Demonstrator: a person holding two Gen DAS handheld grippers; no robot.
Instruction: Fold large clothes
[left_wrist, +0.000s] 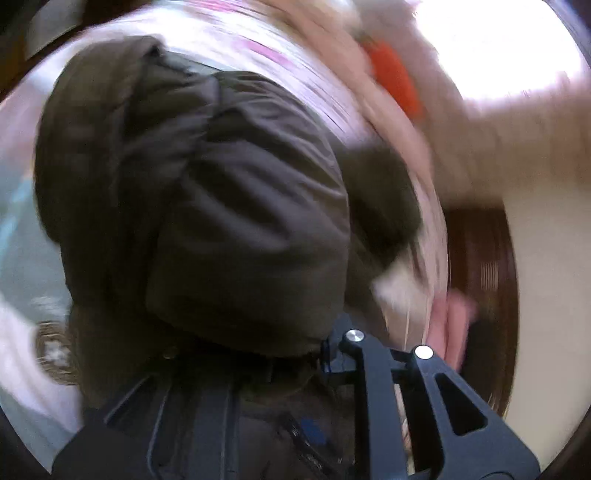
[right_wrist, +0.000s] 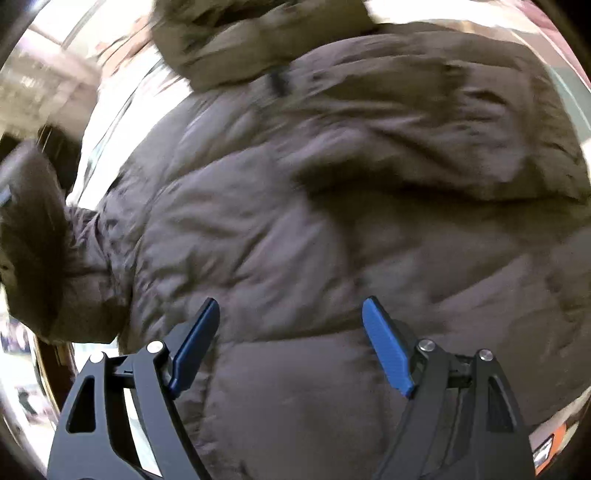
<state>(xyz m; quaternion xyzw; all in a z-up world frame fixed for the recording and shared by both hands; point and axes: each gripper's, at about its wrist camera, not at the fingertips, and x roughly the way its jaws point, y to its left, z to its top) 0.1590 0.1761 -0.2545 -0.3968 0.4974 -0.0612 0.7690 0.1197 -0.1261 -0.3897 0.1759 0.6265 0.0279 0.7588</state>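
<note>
A large brown puffer jacket (right_wrist: 332, 206) with a fur-trimmed hood (right_wrist: 33, 236) fills the right wrist view. My right gripper (right_wrist: 290, 325) is open, its blue pads (right_wrist: 388, 350) spread wide just above the jacket's quilted body, holding nothing. In the left wrist view the same jacket (left_wrist: 207, 206) hangs bunched and dark in front of the camera. My left gripper (left_wrist: 325, 354) appears shut on a fold of the jacket; the cloth covers its fingertips. Both views are motion-blurred.
A blurred pale sleeve or arm (left_wrist: 498, 147) with an orange patch (left_wrist: 395, 77) crosses the upper right of the left wrist view. A pink-and-white striped surface (left_wrist: 295, 62) lies behind the jacket. A dark wooden edge (left_wrist: 480, 266) shows at right.
</note>
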